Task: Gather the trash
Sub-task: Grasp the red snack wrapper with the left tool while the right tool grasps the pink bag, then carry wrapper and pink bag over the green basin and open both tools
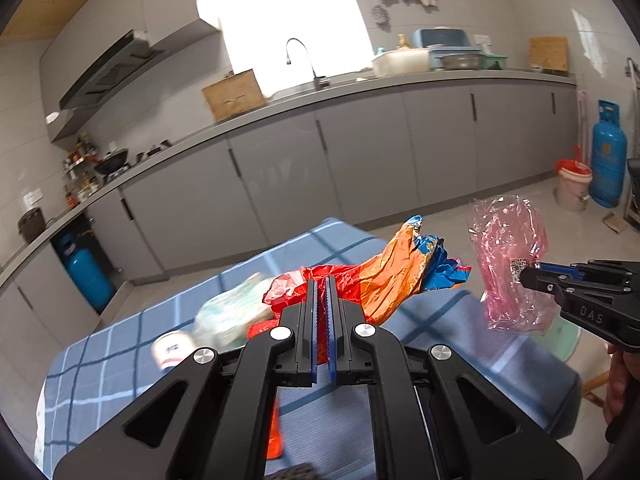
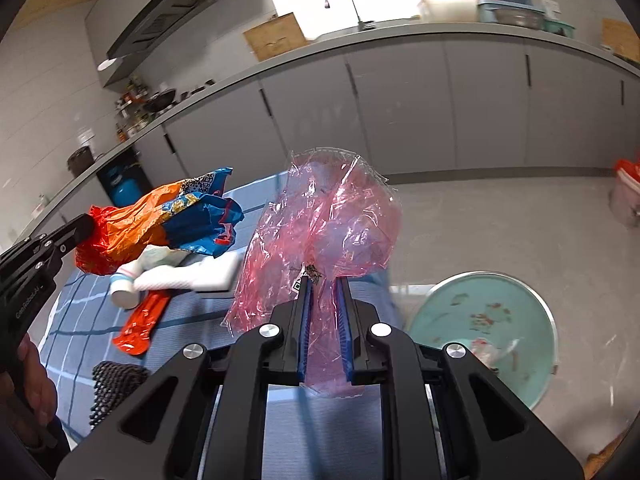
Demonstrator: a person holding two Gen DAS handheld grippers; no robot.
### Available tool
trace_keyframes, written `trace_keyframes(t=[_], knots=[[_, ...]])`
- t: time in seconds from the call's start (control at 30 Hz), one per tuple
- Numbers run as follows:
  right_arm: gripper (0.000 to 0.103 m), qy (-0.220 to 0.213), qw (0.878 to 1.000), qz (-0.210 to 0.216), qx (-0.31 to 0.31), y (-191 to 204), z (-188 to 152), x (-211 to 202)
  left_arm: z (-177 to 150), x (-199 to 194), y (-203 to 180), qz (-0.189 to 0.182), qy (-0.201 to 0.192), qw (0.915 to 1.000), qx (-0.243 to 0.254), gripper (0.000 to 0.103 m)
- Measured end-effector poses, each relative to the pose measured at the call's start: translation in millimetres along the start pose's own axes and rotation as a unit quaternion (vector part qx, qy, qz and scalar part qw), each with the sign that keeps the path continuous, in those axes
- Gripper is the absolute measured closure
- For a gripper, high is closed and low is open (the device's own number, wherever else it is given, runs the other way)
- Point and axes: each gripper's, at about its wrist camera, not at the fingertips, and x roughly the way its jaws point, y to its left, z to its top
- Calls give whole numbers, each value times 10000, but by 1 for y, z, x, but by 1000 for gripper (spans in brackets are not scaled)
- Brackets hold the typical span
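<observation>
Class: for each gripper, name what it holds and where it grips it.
Left gripper: the orange-and-red snack wrapper, at its red end. Right gripper: the pink plastic film, bunched at its lower middle.

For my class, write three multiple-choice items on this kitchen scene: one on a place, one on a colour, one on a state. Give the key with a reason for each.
1. Where is the green basin?
A. On the floor beside the table
B. On the counter
C. In the sink

2. What colour is the crinkly film in the right tongs?
A. Green
B. Pink
C. Black

3. How do the left tongs stand?
A. Wide open and empty
B. Shut on a cup
C. Shut on the orange and red wrapper

Key: 1 A, it sits low on the grey floor past the table's edge. 2 B, the film is see-through pink. 3 C, the wrapper hangs from the closed tips.
</observation>
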Motion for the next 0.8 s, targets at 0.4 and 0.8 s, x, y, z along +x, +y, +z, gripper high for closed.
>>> trace_keyframes(t=[0.4,0.8], knots=[[88,-86,9961,-723,489,-81,-8,-20,15,22,-77,-562,29,9980,292,98],[88,388,9890,-1084,926,-148,-34,4,14,58,-152,-1049,339,9916,672,98]])
